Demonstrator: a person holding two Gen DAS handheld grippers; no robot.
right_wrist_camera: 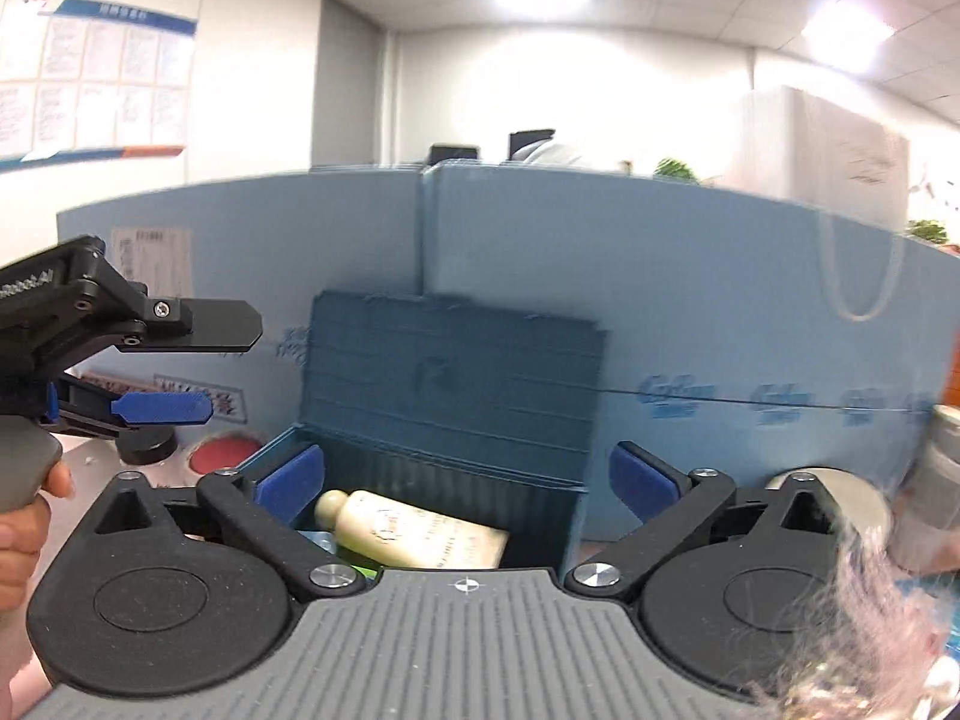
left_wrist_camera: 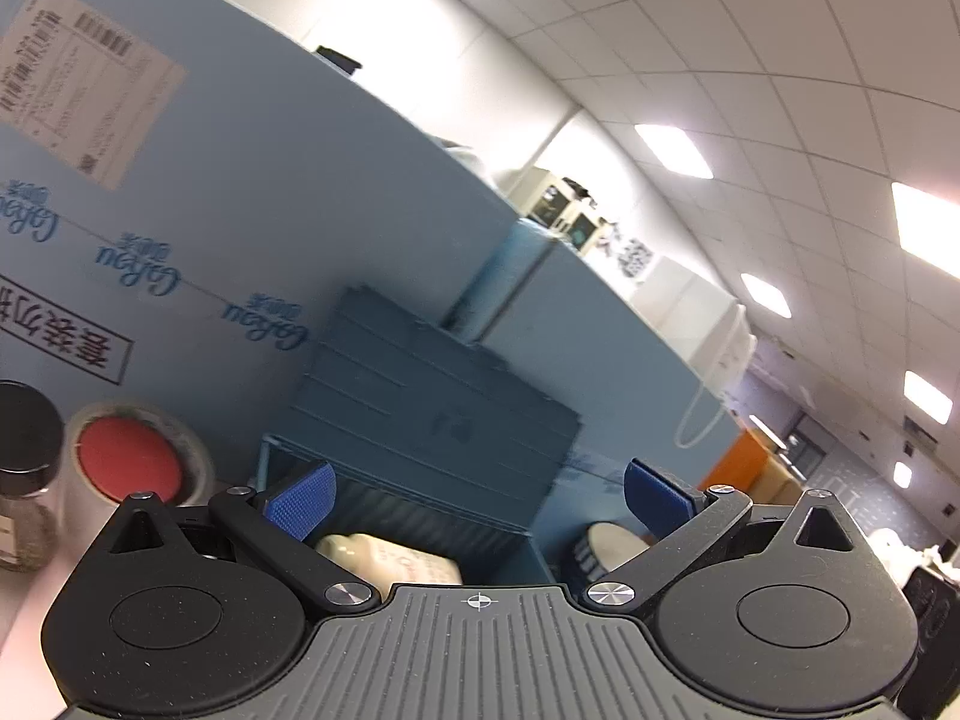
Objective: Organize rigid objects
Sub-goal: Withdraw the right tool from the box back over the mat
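Right gripper (right_wrist_camera: pixel 465 483) jaws spread wide, blue pads (right_wrist_camera: pixel 291 480) far apart, nothing between them. It sits over the open blue storage box (right_wrist_camera: pixel 552 516), whose lid (right_wrist_camera: pixel 456 384) stands upright at 12 o'clock behind the opening. Cream bottle (right_wrist_camera: pixel 414 531) lies on its side inside the box, cap toward 9 o'clock, body running toward 3 o'clock, below and between the pads, not touched. Something green and something pale blue are partly hidden under it at 7 o'clock; cannot tell what.

Left gripper (left_wrist_camera: pixel 477 501) also wide open, empty. In the right wrist view it enters at 9 o'clock, held by a hand (right_wrist_camera: pixel 24 534), one blue pad visible, hovering above a dark-capped jar (right_wrist_camera: pixel 147 447). In the left wrist view the same box lies straight ahead, with the bottle seen low between the fingers.

At 9 o'clock of the box: a red-lidded round container (left_wrist_camera: pixel 129 462), and further out a spice jar (left_wrist_camera: pixel 27 474) with a black cap, both on the table. At 3 o'clock of the box: a white-topped dark jar (left_wrist_camera: pixel 606 546), just beside the box wall. Right wrist view shows a silvery round lid (right_wrist_camera: pixel 840 492) and a blurred pale container (right_wrist_camera: pixel 936 480) at 3 o'clock. Light blue cardboard cartons (right_wrist_camera: pixel 720 312) wall off the back.
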